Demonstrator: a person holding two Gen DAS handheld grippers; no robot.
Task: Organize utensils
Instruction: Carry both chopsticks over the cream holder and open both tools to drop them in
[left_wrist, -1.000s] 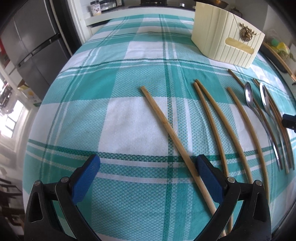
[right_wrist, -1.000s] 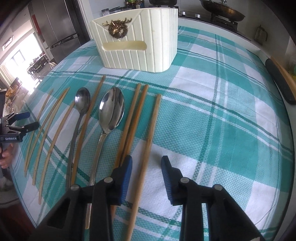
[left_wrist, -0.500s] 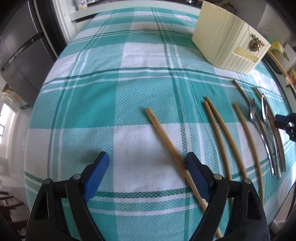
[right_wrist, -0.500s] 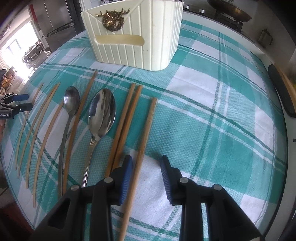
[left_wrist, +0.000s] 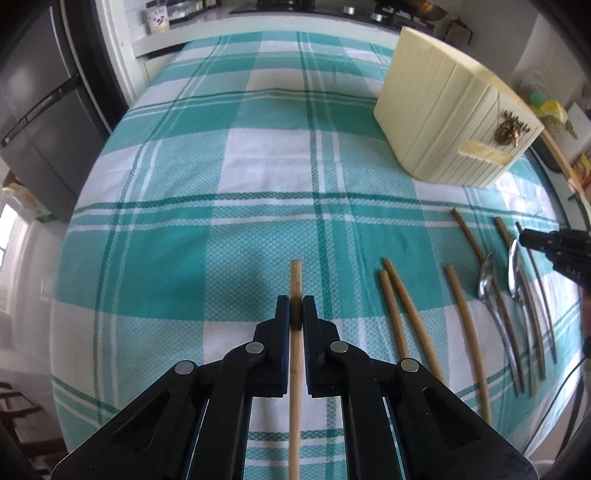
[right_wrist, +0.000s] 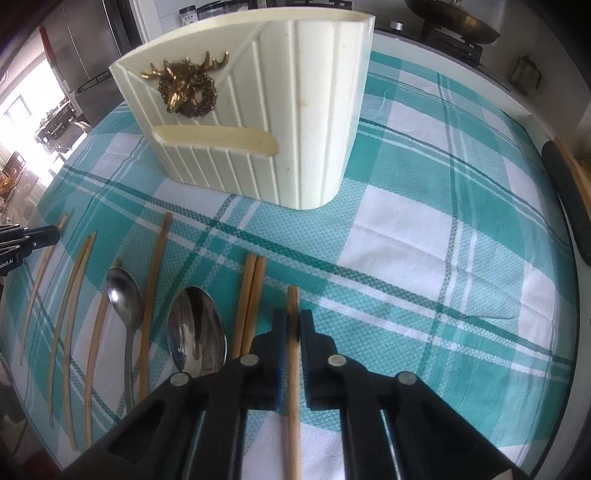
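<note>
Each claw, left (left_wrist: 295, 314) and right (right_wrist: 293, 325), is clamped on a chopstick (left_wrist: 295, 280), likely bound for the holder (right_wrist: 266, 110).

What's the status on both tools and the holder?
Left tool shut on a chopstick. Right tool shut on another chopstick. Cream holder upright ahead, path clear. Two spoons and other sticks on the cloth.
</note>
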